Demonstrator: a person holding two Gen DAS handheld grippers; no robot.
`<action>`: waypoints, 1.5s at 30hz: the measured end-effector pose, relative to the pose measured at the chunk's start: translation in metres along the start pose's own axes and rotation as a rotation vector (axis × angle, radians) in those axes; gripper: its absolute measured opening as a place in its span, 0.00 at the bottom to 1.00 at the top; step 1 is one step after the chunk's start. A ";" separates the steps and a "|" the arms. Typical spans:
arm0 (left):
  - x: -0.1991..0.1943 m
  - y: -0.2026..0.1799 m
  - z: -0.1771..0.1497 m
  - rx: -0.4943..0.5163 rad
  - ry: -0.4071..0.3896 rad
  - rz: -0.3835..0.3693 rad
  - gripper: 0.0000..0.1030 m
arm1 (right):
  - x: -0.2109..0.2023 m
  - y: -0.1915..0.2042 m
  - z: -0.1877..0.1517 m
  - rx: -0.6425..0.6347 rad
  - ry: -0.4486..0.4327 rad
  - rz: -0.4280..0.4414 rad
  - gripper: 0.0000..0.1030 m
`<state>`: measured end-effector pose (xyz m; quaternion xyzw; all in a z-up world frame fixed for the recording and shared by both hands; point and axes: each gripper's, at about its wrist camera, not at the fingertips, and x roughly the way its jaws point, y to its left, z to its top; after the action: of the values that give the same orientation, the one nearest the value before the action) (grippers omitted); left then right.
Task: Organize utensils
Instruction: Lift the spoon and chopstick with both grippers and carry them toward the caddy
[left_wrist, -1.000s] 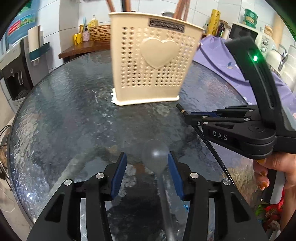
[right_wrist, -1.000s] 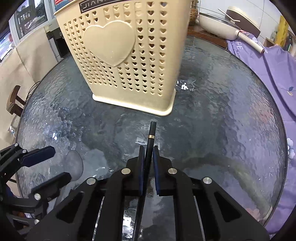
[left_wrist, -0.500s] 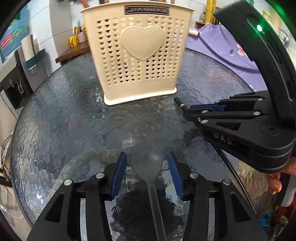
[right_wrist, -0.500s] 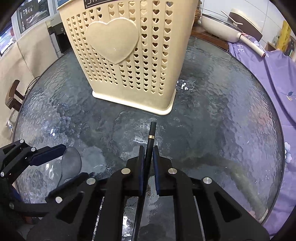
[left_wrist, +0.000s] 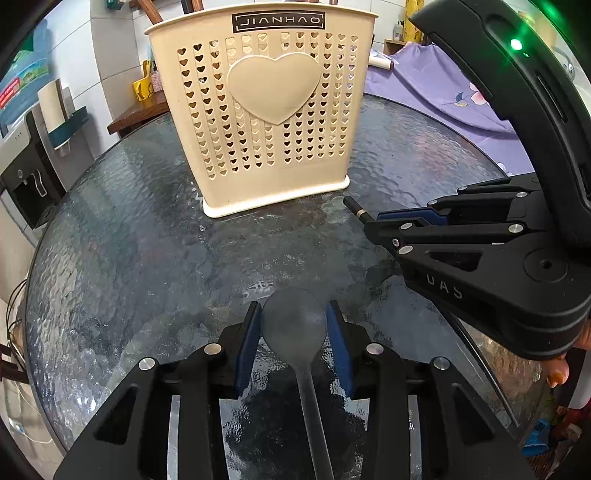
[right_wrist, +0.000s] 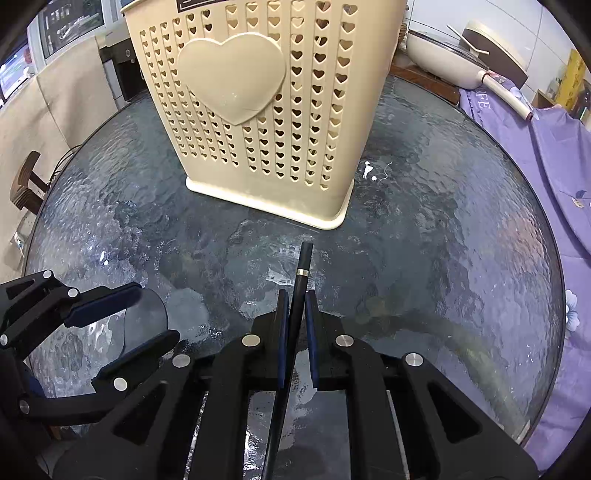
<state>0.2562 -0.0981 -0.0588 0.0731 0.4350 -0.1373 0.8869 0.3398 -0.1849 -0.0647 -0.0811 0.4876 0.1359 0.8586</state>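
A translucent grey spoon (left_wrist: 295, 328) lies bowl-forward between the blue pads of my left gripper (left_wrist: 293, 303). Its jaws are closing and both pads touch the bowl's edges. From the right wrist view, the same gripper (right_wrist: 155, 314) holds the spoon (right_wrist: 146, 321) low over the glass table (right_wrist: 443, 240). My right gripper (right_wrist: 296, 293) is shut on a black chopstick (right_wrist: 303, 262) with a gold ring, its tip pointing at the holder. The cream utensil holder (left_wrist: 266, 110) with heart-shaped holes stands upright just beyond both grippers, with wooden handles (left_wrist: 151, 11) sticking out of its top.
The round textured glass table (left_wrist: 129, 240) bears only the holder. A purple cloth (right_wrist: 554, 166) lies off its right edge, with a cream pan (right_wrist: 443, 51) behind. A water dispenser (left_wrist: 22, 177) and a wooden shelf (left_wrist: 136, 110) stand at the far left.
The left gripper's pads have come in from either side onto the spoon bowl, and the holder looks nearer and more centred in its view. The right gripper still clamps the chopstick, unmoved.
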 end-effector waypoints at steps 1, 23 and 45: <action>0.001 0.000 0.001 -0.001 -0.001 -0.001 0.34 | 0.000 0.000 0.000 0.000 0.000 0.000 0.10; -0.017 0.021 0.006 -0.061 -0.079 -0.034 0.34 | -0.003 -0.011 -0.004 0.049 -0.043 0.041 0.08; -0.096 0.038 0.022 -0.099 -0.281 -0.109 0.34 | -0.127 -0.028 -0.008 0.127 -0.386 0.209 0.08</action>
<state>0.2288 -0.0500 0.0310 -0.0143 0.3160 -0.1727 0.9328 0.2800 -0.2330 0.0404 0.0513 0.3278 0.2061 0.9206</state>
